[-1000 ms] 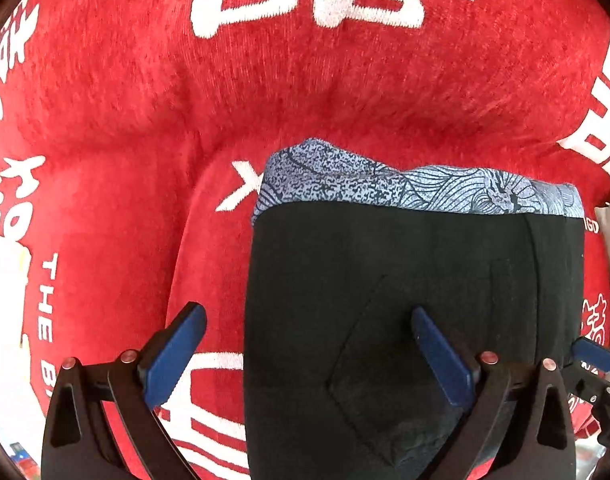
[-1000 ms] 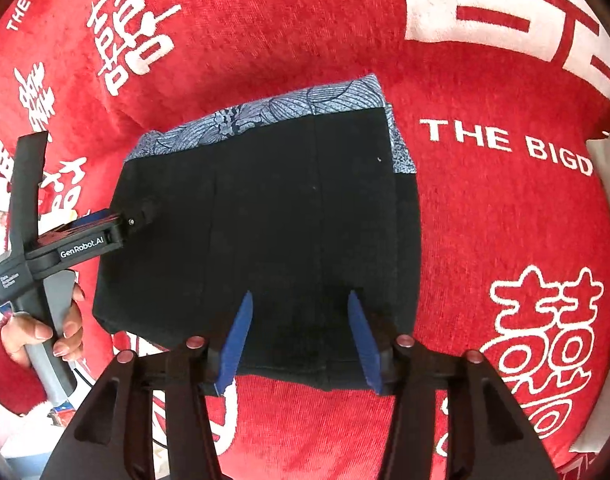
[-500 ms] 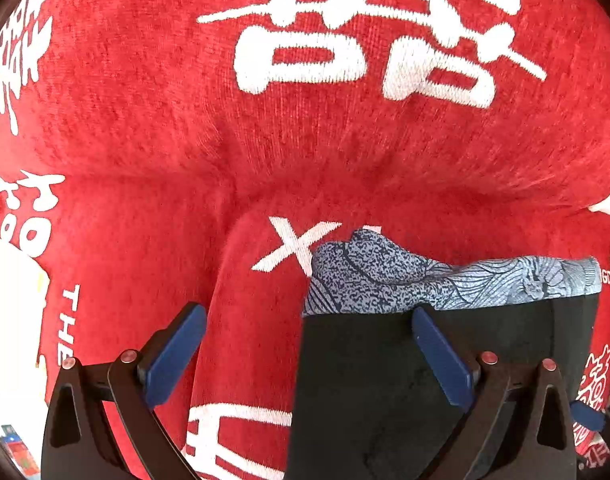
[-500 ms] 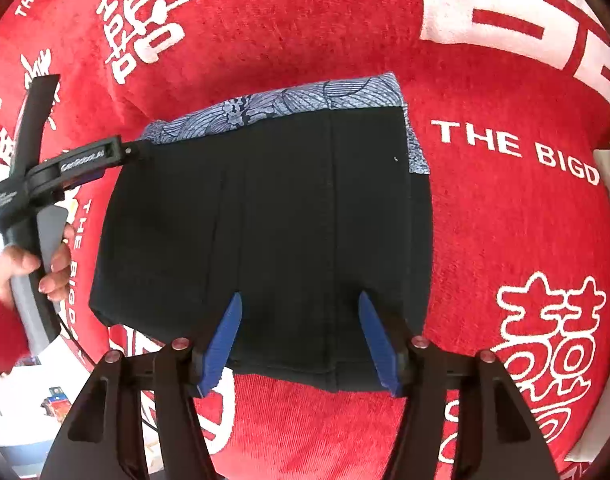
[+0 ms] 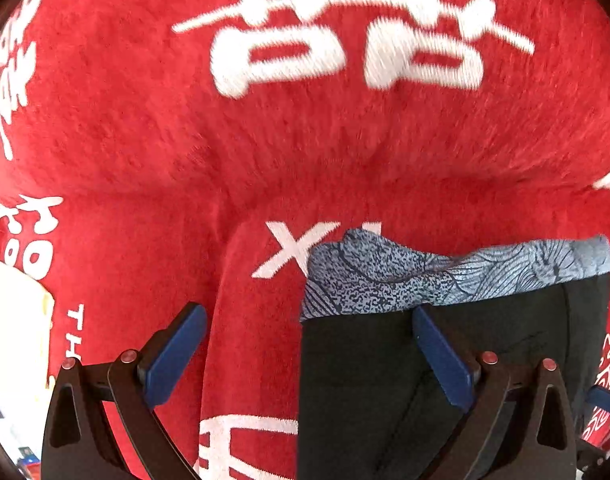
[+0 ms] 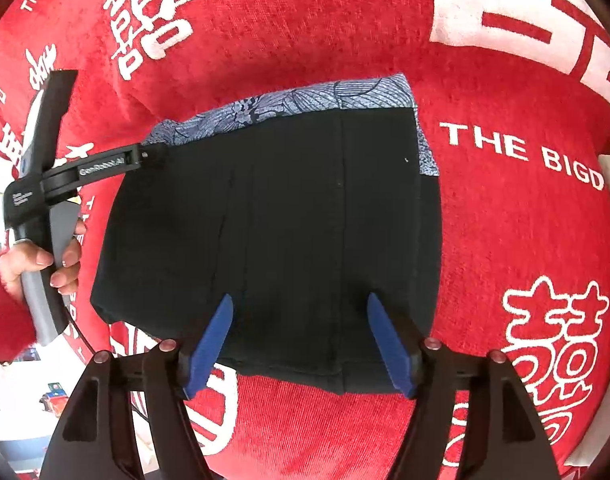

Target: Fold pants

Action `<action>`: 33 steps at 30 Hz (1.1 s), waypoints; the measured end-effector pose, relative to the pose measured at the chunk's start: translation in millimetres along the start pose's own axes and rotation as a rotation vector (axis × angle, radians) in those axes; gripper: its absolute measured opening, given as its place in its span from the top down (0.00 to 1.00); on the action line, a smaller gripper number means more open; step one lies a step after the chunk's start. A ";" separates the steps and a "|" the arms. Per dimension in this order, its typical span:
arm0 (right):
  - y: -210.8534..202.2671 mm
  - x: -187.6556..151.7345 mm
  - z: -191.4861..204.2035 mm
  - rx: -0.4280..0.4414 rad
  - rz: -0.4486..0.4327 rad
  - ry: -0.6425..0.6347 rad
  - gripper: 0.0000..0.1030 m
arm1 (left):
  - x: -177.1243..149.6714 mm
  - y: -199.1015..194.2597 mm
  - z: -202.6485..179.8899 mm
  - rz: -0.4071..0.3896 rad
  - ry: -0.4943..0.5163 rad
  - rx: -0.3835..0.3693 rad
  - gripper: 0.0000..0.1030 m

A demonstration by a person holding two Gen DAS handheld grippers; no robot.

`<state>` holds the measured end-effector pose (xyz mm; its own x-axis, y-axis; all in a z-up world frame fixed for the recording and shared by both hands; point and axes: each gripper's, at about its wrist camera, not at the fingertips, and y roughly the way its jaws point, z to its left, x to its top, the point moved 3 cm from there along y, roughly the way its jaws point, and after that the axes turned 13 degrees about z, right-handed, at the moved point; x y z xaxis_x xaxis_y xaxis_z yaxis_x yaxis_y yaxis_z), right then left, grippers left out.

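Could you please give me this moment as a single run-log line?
stage: fold done | folded black pants with blue patterned waistband flat on red blanket | left gripper open, empty | right gripper open, jaws just widening, empty

The left gripper (image 5: 305, 344) points steeply downward, jaws spread wide, nothing clamped between the blue pads (image 5: 173, 354). In the right wrist view the left hand (image 6: 45, 264) wraps the grey handle, a red sleeve (image 6: 5, 320) at the wrist. The right gripper (image 6: 301, 340) also points steeply downward; its jaws have just been opening and stand apart, blue pads (image 6: 211, 344) pressing on nothing.
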<state>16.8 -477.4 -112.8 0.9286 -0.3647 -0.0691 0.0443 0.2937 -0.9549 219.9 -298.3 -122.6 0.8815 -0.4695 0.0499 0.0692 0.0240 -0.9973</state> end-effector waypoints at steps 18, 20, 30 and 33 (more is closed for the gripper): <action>-25.7 -34.6 -20.8 0.023 -0.053 0.118 0.28 | 5.9 3.0 29.5 -0.009 -0.053 0.106 0.00; -27.3 -37.5 -28.3 0.022 -0.052 0.142 0.28 | -0.9 -7.1 33.9 -0.013 -0.043 0.088 0.00; -24.0 -65.0 -50.1 0.024 -0.034 0.235 0.28 | -82.4 -45.0 19.2 -0.005 0.077 -0.005 0.00; -21.8 -67.9 -50.7 0.035 -0.031 0.246 0.28 | -94.4 -43.0 10.7 0.019 0.079 -0.041 0.00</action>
<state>-65.9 -503.9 -101.9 0.8089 -0.5772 -0.1124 0.0882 0.3081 -0.9473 138.6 -245.6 -83.9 0.8430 -0.5372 0.0279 0.0318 -0.0019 -0.9995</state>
